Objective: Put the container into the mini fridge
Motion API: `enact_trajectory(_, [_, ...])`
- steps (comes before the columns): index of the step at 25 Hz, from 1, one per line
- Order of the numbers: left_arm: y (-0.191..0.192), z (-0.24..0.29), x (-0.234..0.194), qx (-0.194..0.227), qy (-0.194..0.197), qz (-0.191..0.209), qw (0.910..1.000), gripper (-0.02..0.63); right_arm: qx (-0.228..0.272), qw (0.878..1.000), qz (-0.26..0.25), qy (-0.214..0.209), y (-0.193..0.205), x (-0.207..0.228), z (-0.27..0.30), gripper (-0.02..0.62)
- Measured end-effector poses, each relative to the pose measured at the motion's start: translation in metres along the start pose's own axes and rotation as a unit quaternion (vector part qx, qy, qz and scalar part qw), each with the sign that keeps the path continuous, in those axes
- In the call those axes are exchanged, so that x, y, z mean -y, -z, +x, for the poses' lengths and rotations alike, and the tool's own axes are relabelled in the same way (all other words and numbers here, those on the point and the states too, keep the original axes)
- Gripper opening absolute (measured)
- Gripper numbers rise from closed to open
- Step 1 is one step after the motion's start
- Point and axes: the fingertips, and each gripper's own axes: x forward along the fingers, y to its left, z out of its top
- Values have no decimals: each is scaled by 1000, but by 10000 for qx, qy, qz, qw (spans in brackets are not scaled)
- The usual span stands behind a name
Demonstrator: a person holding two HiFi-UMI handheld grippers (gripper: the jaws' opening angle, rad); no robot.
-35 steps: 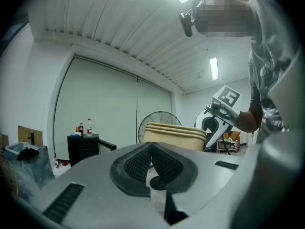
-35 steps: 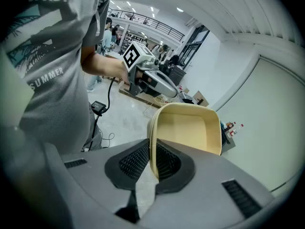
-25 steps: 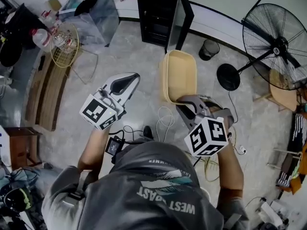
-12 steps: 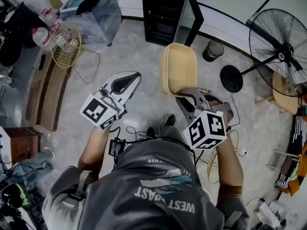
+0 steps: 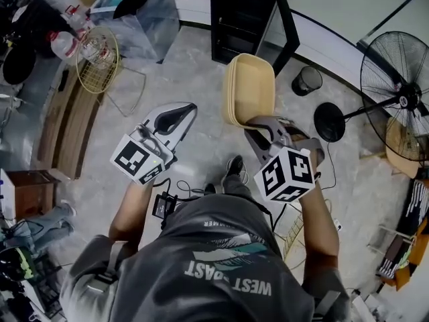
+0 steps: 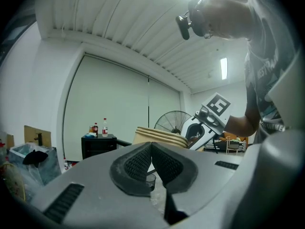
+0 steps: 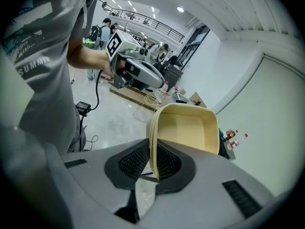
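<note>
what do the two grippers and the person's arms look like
Both the left gripper and right gripper have smooth light grey shells with black ribbed pads, and each carries a white cube with black square markers. A black cable hangs from the left one. The person wears a grey short-sleeved T-shirt.

Two hand-held grippers [image 5: 182,113] [image 5: 258,127], one container [image 5: 251,89], one mini fridge [image 5: 241,12], one fan [image 5: 402,99], one wire basket [image 5: 97,59]

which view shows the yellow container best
Right gripper view: the container fills the centre, its rim pinched between the fingers. Head view shows most of it from above; left gripper view shows only its edge, side-on.
</note>
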Motion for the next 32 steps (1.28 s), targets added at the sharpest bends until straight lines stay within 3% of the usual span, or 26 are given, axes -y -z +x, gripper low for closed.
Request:
enact_trajectory(23, [-5, 110, -82, -24, -994, 24, 9950, 17, 301, 9980, -289, -473, 64, 132, 66, 52])
enact_trajectory(32, [-5, 132, -93, -76, -1209, -5, 9926, 17, 356, 9967, -269, -672, 78, 155, 83, 52])
